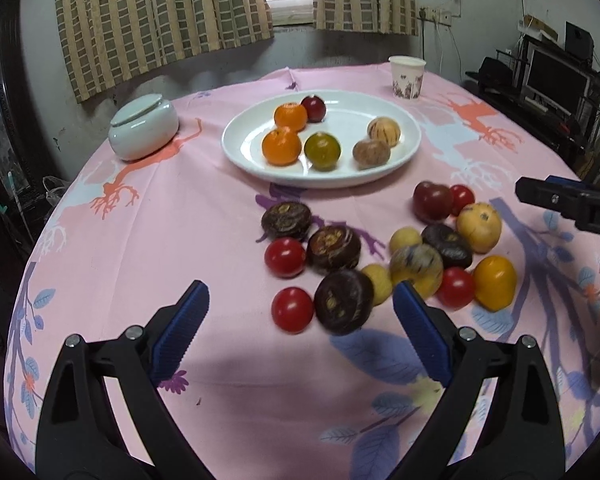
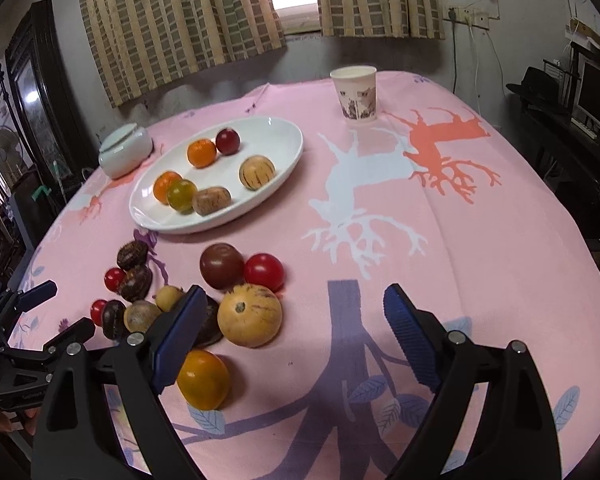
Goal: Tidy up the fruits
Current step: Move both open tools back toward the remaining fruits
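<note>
1. The left hand-held gripper (image 1: 300,312) stands wide with nothing pressed between its blue pads. In the left wrist view, a red tomato (image 1: 292,309) and a dark brown round fruit (image 1: 343,301) lie on the cloth between its fingertips, low in the frame.
2. The right hand-held gripper (image 2: 292,320) is also wide and holds nothing. In the right wrist view, only bare pink cloth lies between its pads, and the loose fruit sits to the lower left of them.
3. I judge the step in hand to be reaching for the next loose fruit to carry to the white plate (image 1: 410,148) at the upper middle of the frame.
4. The next move calls for lowering the left hand-held gripper around one single fruit, since the neighbours touch each other and could roll away.
5. On the plate I count six: two oranges, one greenish one, one dark red one and two pale striped ones.
6. Loose on the desk (image 1: 204,216) I count fourteen: four red tomatoes, one dark red fruit, four dark brown ones, one orange-yellow tomato (image 1: 495,282) and four yellowish ones, one blurred.
7. One paper cup (image 1: 407,76) stands at the upper right, one lidded white jar (image 1: 143,127) at the upper left.
</note>
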Tool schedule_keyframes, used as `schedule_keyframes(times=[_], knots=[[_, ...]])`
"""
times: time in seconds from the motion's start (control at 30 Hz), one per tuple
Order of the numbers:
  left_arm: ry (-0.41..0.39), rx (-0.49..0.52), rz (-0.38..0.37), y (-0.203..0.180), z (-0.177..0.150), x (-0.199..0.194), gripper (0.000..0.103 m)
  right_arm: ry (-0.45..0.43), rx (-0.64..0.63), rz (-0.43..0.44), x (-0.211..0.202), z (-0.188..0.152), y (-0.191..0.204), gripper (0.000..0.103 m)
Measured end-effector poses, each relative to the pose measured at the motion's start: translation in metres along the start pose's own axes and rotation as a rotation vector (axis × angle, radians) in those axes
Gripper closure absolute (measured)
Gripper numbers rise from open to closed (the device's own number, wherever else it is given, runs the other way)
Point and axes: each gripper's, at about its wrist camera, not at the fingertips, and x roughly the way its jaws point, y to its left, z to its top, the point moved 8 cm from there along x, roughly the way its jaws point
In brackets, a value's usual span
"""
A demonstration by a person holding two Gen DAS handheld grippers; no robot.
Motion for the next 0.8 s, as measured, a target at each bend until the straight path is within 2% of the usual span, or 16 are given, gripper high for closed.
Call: schedule_keyframes(times=[0.1, 0.33, 0.53, 0.67, 0.8], knots=[[0.03, -0.01, -0.012, 0.002, -0.006, 0.007, 0.008, 0.024, -0.01, -0.04, 0.005, -0.005, -0.004, 0.013], [0.041, 0.0, -0.01, 0.0, -0.009, 0.015, 0.008, 0.051, 0.023, -0.041, 0.01, -0.009, -0.009, 0.013], [0.106, -0.026, -0.132, 0.003, -0.014, 0.015, 0.008, 0.045, 0.006, -0.034, 0.008, -0.009, -0.006, 0.013], [0.108, 0.024, -0.068, 0.013, -0.015, 0.018, 0.008, 0.055, 0.009, -0.027, 0.008, -0.01, -0.004, 0.013], [0.109, 0.012, -0.065, 0.022, -0.015, 0.019, 0.009, 0.064, 0.014, -0.011, 0.007, -0.012, 0.0, 0.013]])
